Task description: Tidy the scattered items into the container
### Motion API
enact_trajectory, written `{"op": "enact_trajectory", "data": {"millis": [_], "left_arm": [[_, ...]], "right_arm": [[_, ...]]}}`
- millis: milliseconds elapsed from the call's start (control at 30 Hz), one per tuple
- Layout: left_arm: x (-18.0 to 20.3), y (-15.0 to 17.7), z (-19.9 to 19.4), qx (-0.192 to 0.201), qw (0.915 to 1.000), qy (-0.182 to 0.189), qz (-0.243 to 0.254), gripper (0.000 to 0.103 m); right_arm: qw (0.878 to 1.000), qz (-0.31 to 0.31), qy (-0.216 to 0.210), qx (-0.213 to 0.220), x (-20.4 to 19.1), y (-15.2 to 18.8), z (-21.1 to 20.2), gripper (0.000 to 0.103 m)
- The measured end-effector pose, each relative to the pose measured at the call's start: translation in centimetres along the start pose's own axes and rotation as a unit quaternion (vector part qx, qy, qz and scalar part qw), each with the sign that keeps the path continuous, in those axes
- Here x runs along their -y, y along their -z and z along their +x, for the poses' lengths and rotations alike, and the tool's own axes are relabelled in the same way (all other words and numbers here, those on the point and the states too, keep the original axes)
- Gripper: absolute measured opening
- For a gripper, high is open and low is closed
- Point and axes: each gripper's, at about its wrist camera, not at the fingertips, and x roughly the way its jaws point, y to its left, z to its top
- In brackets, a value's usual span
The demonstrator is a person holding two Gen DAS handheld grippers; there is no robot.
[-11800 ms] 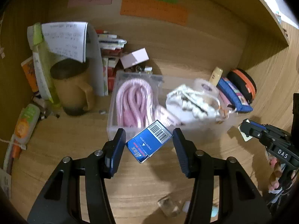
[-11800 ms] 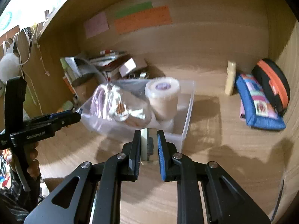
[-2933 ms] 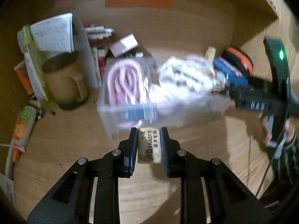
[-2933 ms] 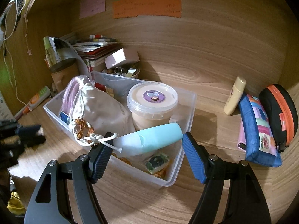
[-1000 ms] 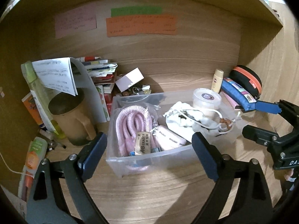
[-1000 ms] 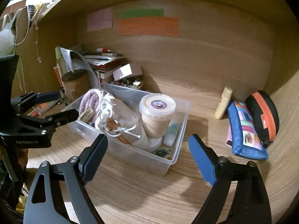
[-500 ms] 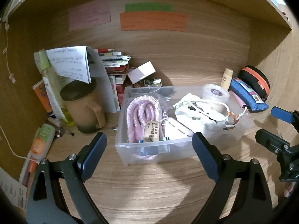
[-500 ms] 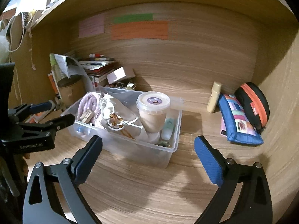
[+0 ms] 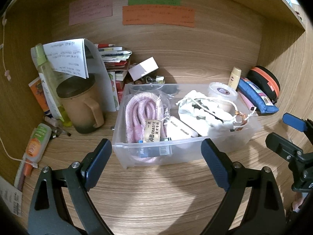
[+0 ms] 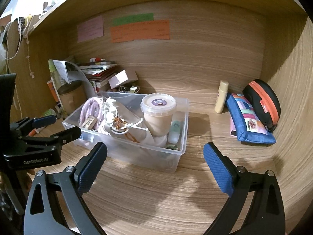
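Note:
A clear plastic container (image 9: 197,147) (image 10: 183,135) stands on the wooden desk. It holds a pink rope (image 9: 140,107), an eraser (image 9: 153,131) (image 10: 89,123), a white drawstring pouch (image 9: 203,111) (image 10: 121,121), a lidded cup (image 9: 222,92) (image 10: 158,113), a pale blue tube (image 10: 174,131) and a blue box (image 9: 154,151). My left gripper (image 9: 156,162) is open and empty, just in front of the container. My right gripper (image 10: 155,166) is open and empty, in front of the container's right end.
A brown mug (image 9: 82,105), papers and books stand at the back left. An orange-green tube (image 9: 36,141) lies at the left. A cream bottle (image 10: 221,97), a blue pencil case (image 10: 248,119) and a black-orange case (image 10: 264,101) sit at the right.
Both grippers have drawn back a little from the container and stay open and empty. The eraser lies in the container where the left gripper let it go.

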Motion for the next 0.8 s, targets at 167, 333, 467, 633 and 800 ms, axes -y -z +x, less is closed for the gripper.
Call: {"op": "enact_trajectory", "data": {"millis": [167, 333, 467, 633, 800], "left_arm": [[0.1, -0.03, -0.01, -0.002, 1.0, 0.001, 0.0, 0.094], [0.14, -0.04, -0.01, -0.003, 1.0, 0.002, -0.002, 0.094], [-0.04, 0.0, 0.2, -0.007, 0.9999, 0.006, -0.004, 0.094], [-0.23, 0.09, 0.06, -0.005, 0.9999, 0.011, -0.011, 0.094], [-0.26, -0.01, -0.3, 0.003, 0.9998, 0.015, -0.016, 0.094]], "right_arm": [[1.0, 0.001, 0.001, 0.002, -0.08, 0.01, -0.06, 0.099], [1.0, 0.001, 0.001, 0.001, -0.05, 0.04, 0.0, 0.099], [1.0, 0.005, 0.001, 0.002, 0.15, -0.03, 0.06, 0.099], [1.0, 0.006, 0.002, 0.002, 0.11, -0.16, 0.14, 0.099], [1.0, 0.005, -0.005, 0.003, -0.12, -0.28, 0.21, 0.099]]}}
